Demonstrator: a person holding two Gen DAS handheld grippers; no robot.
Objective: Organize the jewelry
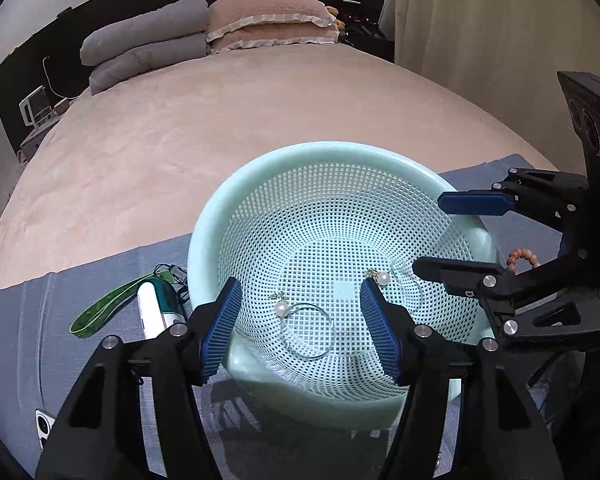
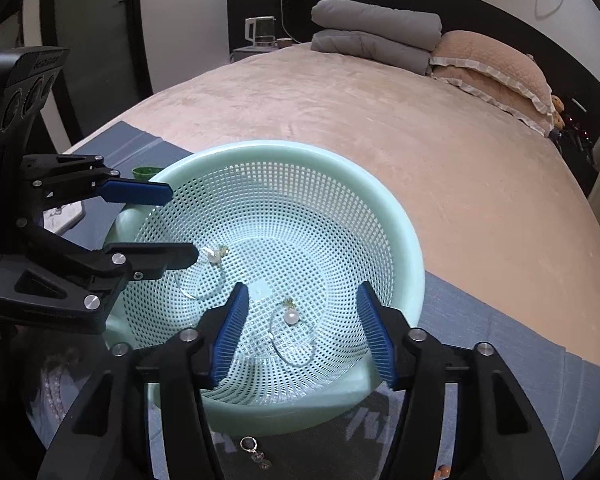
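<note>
A mint-green mesh basket point(image 1: 204, 240) point(image 2: 412, 248) sits on a blue-grey cloth on the bed. Two pearl hoop earrings lie on its floor. One earring point(image 1: 281, 310) point(image 2: 214, 254) lies below my left gripper point(image 1: 300, 332) point(image 2: 182, 224), which hangs open over the basket with nothing between its blue pads. The other earring point(image 1: 383, 278) point(image 2: 291, 317) lies under my right gripper point(image 2: 304, 332) point(image 1: 428, 236), also open and holding nothing. Both grippers point down into the basket from opposite sides.
On the cloth point(image 1: 28, 340) lie a green strap point(image 1: 100, 308), a white-and-green tube point(image 1: 156, 304), an orange bead bracelet point(image 1: 520, 260), a key-ring charm point(image 2: 256, 452), a pearl necklace point(image 2: 56, 388) and a green bangle point(image 2: 146, 172). Pink bedcover, pillows and a folded grey quilt lie beyond.
</note>
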